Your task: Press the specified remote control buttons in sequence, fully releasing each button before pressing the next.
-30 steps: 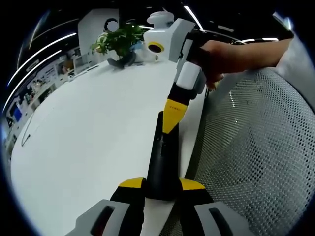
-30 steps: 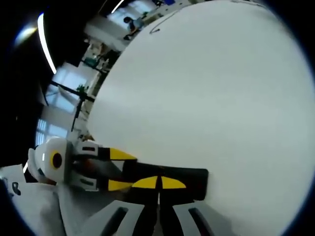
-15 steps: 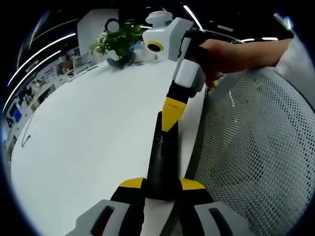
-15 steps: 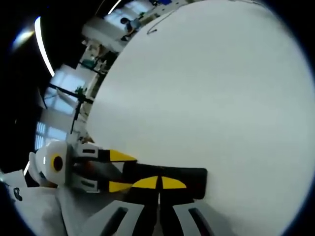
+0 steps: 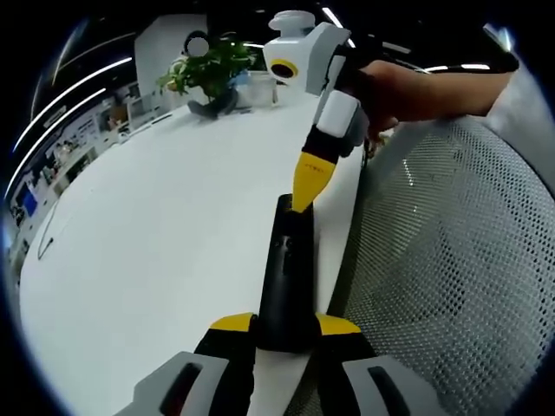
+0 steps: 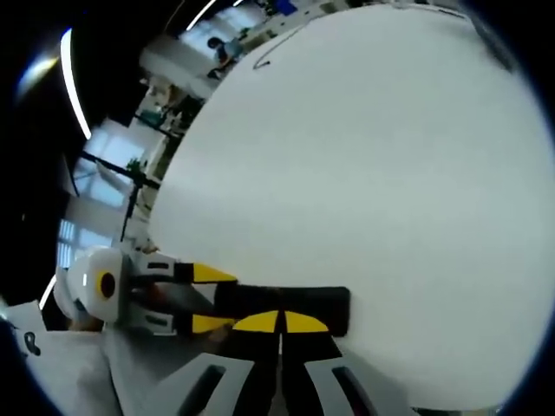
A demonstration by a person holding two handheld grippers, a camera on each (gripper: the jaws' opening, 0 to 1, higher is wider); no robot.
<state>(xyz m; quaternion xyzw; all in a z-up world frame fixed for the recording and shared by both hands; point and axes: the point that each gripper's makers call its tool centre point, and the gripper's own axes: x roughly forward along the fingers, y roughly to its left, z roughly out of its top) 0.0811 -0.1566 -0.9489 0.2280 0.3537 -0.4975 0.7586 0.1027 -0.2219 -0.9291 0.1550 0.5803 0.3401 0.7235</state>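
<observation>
1. In the left gripper view, the left gripper rises from the bottom edge with its two yellow-tipped jaws pinching the near end of a black remote control, one jaw on each long side.
2. The remote lies flat on a white table, close to the table's edge, and stretches away from the left gripper.
3. In the same view, the right gripper comes down from above, held in a person's hand. Its yellow jaws are pressed together into one point, and that point sits at the far end of the remote's top face.
4. In the right gripper view, the right gripper shows its two yellow tips side by side with no gap between them, resting on the black remote, which runs across the lower part of the view.
5. There the left gripper enters from the left, its yellow jaws on either side of the remote's end.
6. Beside the table edge in the left gripper view is a grey mesh chair back.
7. At the far end of the table stands a green potted plant.
8. Beyond the white table in the right gripper view is a blurred office with a long ceiling light.
</observation>
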